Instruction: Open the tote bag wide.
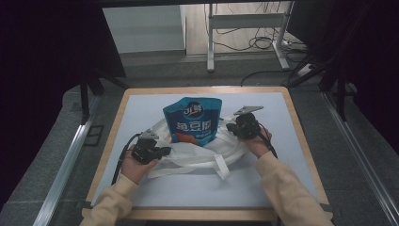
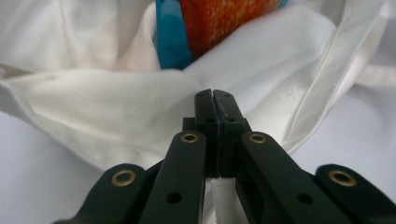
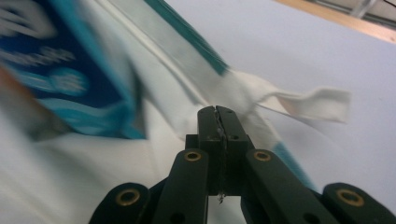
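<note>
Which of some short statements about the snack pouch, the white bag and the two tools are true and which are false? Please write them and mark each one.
1. The blue snack pouch stands inside the white cloth bag. True.
2. The left tool is wide open. False: its jaws are closed on the white cloth.
3. The right tool is closed at the bag's fabric near a strap. True.
4. The bag lies on bare wood. False: it lies on a pale mat that covers the table.
5. The pouch is red all over. False: it is mostly blue, with an orange patch low down.
</note>
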